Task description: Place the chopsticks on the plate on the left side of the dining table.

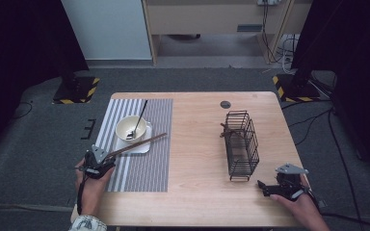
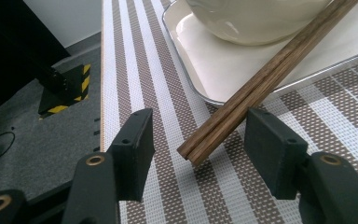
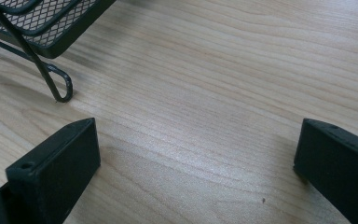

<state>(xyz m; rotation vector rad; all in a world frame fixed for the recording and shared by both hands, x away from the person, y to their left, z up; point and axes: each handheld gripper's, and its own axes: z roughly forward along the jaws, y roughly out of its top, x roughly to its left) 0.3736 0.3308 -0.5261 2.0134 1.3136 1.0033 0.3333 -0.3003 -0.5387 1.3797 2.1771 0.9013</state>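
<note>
A pair of brown chopsticks (image 1: 137, 144) (image 2: 261, 84) leans over the rim of a white tray (image 1: 143, 148) (image 2: 223, 70), with its near end on the striped placemat (image 1: 139, 168) (image 2: 135, 56). My left gripper (image 1: 107, 159) (image 2: 198, 149) is open. That near end sits between its jaws with a gap on both sides. On the tray stands a cream bowl (image 1: 131, 127) (image 2: 256, 18) with a dark utensil (image 1: 140, 115) leaning in it. My right gripper (image 1: 262, 187) (image 3: 196, 158) is open, with nothing between its jaws, low over bare wood near the table's front right.
A black wire basket (image 1: 243, 144) (image 3: 32, 23) stands just beyond and left of my right gripper, with a brown piece (image 1: 229, 132) at its far left side. A round grommet (image 1: 225, 104) sits near the table's far edge. Yellow-black stand bases (image 1: 77, 89) flank the table on the floor.
</note>
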